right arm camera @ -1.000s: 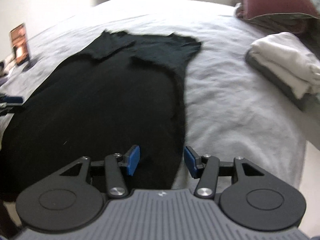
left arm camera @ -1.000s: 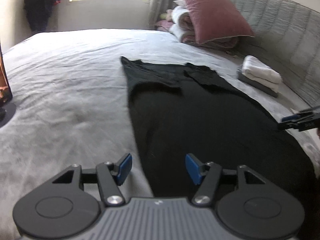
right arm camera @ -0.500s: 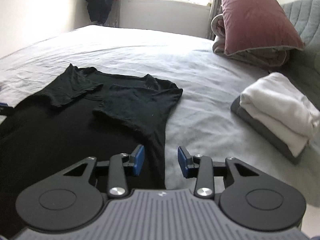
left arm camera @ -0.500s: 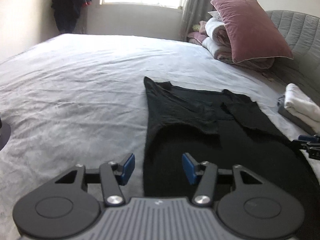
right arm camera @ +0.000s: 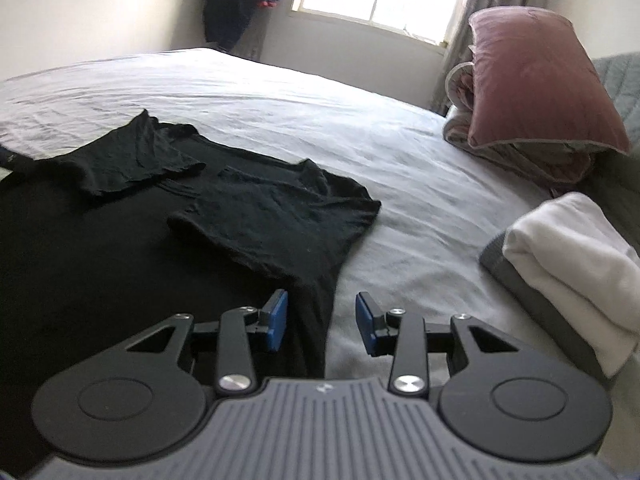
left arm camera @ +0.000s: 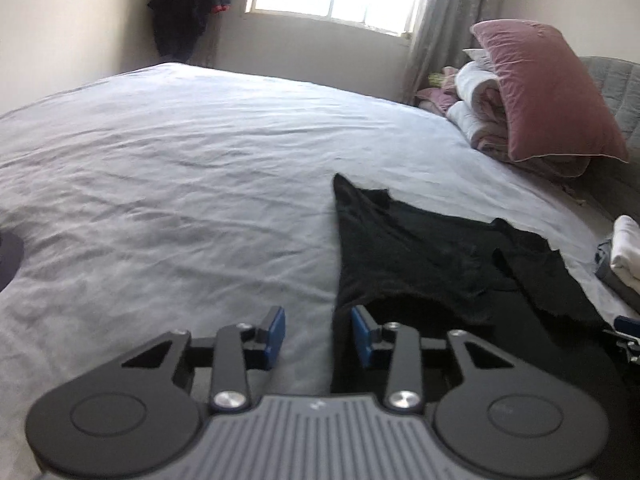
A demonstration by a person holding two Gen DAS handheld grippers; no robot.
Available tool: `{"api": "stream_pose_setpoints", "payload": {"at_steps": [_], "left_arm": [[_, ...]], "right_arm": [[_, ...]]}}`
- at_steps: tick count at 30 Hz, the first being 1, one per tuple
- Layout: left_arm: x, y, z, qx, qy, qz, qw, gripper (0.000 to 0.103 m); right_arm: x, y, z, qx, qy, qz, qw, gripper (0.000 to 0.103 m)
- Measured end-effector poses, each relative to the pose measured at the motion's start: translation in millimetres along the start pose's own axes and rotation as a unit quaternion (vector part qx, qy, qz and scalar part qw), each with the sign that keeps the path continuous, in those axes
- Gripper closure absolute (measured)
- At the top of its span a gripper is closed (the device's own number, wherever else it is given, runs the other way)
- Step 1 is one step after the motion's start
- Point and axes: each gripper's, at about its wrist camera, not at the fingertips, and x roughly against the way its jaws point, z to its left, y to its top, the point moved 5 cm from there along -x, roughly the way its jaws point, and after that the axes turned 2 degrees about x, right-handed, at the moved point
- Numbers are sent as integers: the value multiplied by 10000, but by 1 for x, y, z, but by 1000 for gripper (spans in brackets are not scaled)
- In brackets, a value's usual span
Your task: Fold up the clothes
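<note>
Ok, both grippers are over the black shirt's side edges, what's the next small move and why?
Probably lower both and pinch the edges. The left gripper and right gripper are open, each straddling a side edge of the shirt, which lies flat on the bed with sleeves already folded in.

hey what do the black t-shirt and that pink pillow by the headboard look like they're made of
Black t-shirt: looks like a thin matte knit, probably cotton jersey; it lies limp and flat, with soft creases at the folded sleeves and no shine.
Pink pillow: looks like velvet or a similar short-pile fabric; there is a faint sheen, and pale piping along its edge. Neither can be settled for certain from these views.
</note>
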Motion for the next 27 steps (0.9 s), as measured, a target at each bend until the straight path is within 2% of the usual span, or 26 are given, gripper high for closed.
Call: {"api": "stream_pose_setpoints", "payload": {"at_steps": [3, 5, 8, 12, 19, 22, 24, 26, 27], "left_arm": [[-6, 1, -8, -163, -11, -18, 9999, 72], [-10, 2, -11, -159, 50, 9, 9999, 76], [-15, 3, -8, -3, 254, 77, 9996, 88], [-15, 5, -2, 152, 406, 41, 9991, 92], [-19, 4, -1, 30, 360, 281, 9990, 91], [-15, 6, -2, 23, 310, 333, 9990, 83], [-12, 8, -2, 79, 313, 306, 9990, 73], [-7, 11, -1, 124, 281, 189, 9993, 73], [-4, 13, -1, 157, 255, 111, 9995, 73]], "right_arm": [[-1, 0, 2, 97, 29, -37, 9999, 65], [-1, 1, 3, 152, 0, -61, 9999, 77], [-2, 0, 3, 185, -61, -42, 9998, 86], [-2, 0, 2, 251, -181, 4, 9995, 91], [-7, -5, -14, 96, -360, 241, 9990, 91], [-8, -7, -18, -10, -290, 384, 9988, 91], [-3, -6, -18, -65, -192, 445, 9988, 87], [5, -5, -20, -208, -39, 429, 9989, 80], [10, -4, -21, -294, 42, 393, 9988, 80]]}}
